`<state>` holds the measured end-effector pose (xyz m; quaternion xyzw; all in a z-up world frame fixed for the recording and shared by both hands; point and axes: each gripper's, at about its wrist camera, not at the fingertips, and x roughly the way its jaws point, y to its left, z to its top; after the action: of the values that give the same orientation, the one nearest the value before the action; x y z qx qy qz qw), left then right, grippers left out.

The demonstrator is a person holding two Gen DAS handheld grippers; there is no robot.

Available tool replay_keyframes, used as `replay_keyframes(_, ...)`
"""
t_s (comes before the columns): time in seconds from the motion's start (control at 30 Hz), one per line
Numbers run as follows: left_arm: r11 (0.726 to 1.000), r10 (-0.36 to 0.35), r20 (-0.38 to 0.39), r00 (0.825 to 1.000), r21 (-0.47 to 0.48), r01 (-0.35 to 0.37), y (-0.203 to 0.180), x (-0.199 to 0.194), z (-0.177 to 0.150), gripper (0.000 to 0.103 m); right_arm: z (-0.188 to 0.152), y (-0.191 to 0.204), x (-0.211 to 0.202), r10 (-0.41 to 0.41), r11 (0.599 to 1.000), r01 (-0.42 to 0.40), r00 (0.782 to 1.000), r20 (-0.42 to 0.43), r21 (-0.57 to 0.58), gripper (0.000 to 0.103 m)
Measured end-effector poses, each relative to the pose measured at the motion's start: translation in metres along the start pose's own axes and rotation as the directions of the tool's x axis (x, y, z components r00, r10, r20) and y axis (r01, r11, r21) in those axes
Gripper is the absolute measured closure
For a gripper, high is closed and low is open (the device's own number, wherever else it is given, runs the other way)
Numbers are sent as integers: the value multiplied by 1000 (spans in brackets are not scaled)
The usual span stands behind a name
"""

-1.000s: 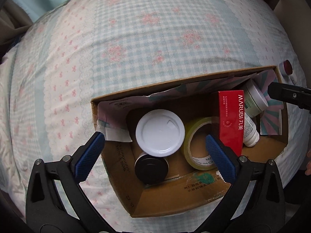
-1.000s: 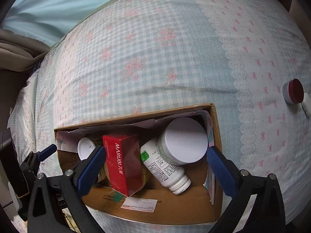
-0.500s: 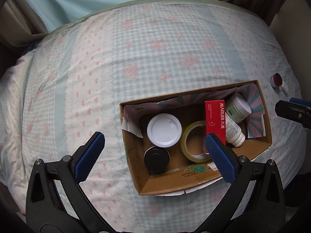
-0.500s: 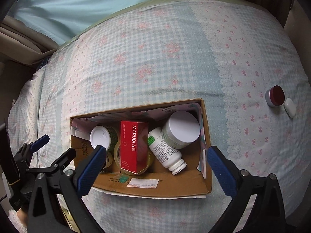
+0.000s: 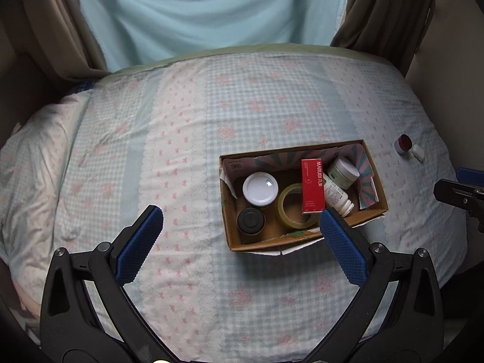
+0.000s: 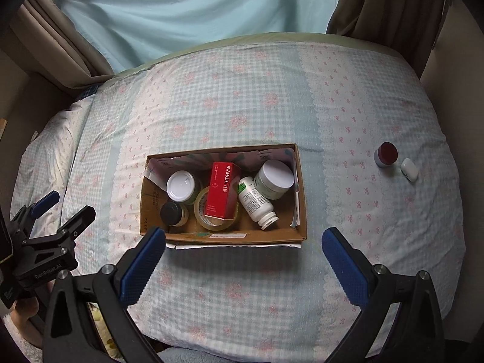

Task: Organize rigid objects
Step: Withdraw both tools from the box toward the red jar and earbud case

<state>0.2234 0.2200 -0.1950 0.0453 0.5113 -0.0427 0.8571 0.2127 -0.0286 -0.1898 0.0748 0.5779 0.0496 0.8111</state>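
A cardboard box (image 5: 305,239) (image 6: 230,236) sits on the bed. It holds a white-lidded jar (image 5: 260,189) (image 6: 180,186), a black-lidded jar (image 5: 250,220) (image 6: 173,213), a tape roll (image 5: 292,211) (image 6: 215,216), a red carton (image 5: 312,185) (image 6: 223,193), a white pill bottle (image 5: 335,195) (image 6: 256,205) and a pale-lidded tub (image 5: 345,171) (image 6: 276,180). My left gripper (image 5: 240,242) hangs open, high above the box's near left side. My right gripper (image 6: 243,255) is open above the box's near edge. Both hold nothing.
A small red-lidded pot (image 6: 386,154) (image 5: 403,143) and a white earbud case (image 6: 409,168) (image 5: 419,152) lie on the checked bedspread (image 6: 242,106) right of the box. Pale blue and brown curtains (image 6: 378,3) hang behind the bed. The left gripper (image 6: 57,208) appears at the right wrist view's left edge.
Both grippers have risen well away from the box, so the whole bed and curtains now show. The box's contents have not shifted.
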Motion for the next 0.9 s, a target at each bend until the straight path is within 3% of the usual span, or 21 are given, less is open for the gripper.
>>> replay_keyframes(0.23,997,-68,72,995,-18,70,-15,-46,-13,0,-30,-7,-46,-54,999,54,997,58,4,0)
replay_keyframes(0.47,990,-140,106,984,29,138,-65,-69,-17,0,-60,-41,-81,-107,994,104,989,102,29,0)
replay_keyframes(0.63,982,-181,115,977,70,174,-120,-75,-14,0,-78,-88,-99,-149,989,145,980,128,40,0)
replay_keyframes(0.9,987,-152,124,981,64,145,-230,-61,-3,0,-69,-201,-94,-118,993,115,983,142,28,0)
